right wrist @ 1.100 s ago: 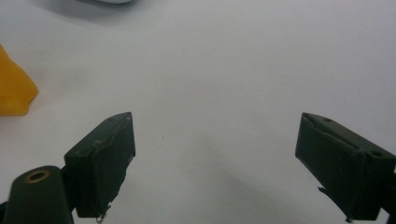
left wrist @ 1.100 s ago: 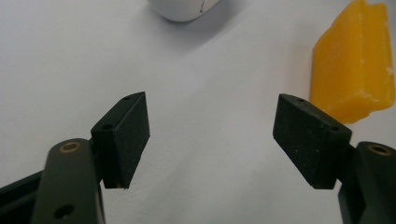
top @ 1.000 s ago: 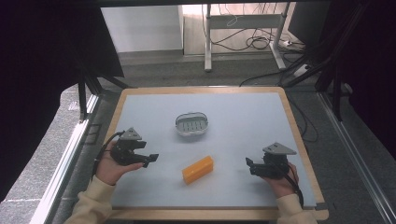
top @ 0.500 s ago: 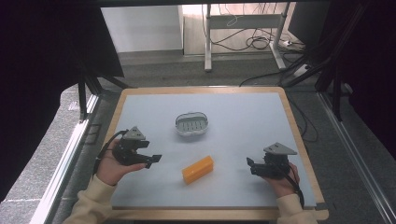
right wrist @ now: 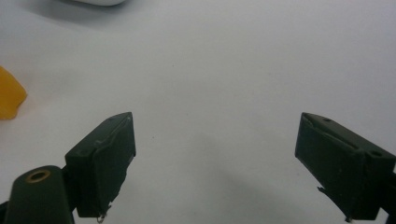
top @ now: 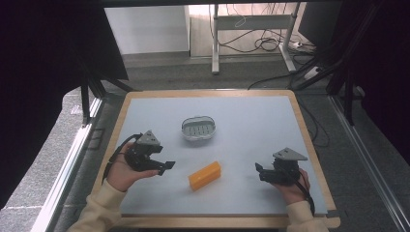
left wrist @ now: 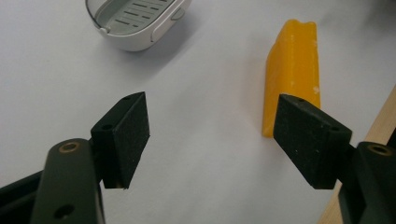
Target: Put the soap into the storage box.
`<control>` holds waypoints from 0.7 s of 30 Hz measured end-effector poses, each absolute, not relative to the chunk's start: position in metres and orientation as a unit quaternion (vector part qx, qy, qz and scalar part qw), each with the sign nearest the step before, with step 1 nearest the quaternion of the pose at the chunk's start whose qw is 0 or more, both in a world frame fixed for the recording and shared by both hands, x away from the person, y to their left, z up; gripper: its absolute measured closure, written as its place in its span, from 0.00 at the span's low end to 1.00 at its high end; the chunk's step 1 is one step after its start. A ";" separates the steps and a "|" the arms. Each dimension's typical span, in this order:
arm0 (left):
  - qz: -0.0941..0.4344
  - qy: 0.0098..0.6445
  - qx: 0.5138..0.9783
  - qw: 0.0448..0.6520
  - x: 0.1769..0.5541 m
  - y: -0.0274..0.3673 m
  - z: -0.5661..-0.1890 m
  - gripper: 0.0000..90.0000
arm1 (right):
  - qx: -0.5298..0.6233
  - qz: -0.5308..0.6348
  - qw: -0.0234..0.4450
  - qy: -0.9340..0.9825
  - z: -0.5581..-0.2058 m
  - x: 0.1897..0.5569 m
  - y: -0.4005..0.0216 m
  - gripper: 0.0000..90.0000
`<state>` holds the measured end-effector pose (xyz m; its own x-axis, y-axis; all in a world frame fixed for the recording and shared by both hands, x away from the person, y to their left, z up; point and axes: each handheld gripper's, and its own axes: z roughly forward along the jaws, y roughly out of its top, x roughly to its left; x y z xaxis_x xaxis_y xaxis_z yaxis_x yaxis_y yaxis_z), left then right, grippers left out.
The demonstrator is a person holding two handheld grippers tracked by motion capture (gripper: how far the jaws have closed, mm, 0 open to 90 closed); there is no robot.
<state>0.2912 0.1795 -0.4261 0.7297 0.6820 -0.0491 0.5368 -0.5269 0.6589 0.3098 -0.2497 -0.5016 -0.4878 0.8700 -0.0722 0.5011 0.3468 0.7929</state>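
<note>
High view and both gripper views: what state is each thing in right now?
Orange rectangular soap bar: lying flat on the table, free of both tools.
Grey oval plastic soap dish: upright, empty.
Left tool: open, holding nothing, aimed toward the soap bar.
Right tool: open, holding nothing.

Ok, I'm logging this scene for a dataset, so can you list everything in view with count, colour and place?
soap bar: one, orange-yellow, lying near the front middle of the table, between the two grippers
soap dish: one, pale grey with a slotted insert, at the table's middle, behind the soap bar
table: one, light grey top with a wooden rim
cables: several, dark, on the floor beyond the table
left gripper: one, black, front left, jaws open
right gripper: one, black, front right, jaws open
sleeves: two, cream, bottom edge
</note>
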 end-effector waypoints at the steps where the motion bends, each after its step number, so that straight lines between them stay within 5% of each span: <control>1: 0.106 0.349 0.868 0.336 0.292 0.176 -0.426 0.30 | 0.438 0.366 0.253 0.781 -0.502 0.310 -0.250 0.14; 21: 0.089 0.329 0.881 0.328 0.297 0.145 -0.435 0.30 | 0.437 0.371 0.257 0.778 -0.500 0.309 -0.251 0.14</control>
<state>0.2971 0.1450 -0.4350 0.7679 0.6378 -0.0589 0.5211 -0.5686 0.6365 0.3090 -0.2507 -0.4996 -0.4855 0.8711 -0.0745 0.4894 0.3414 0.8024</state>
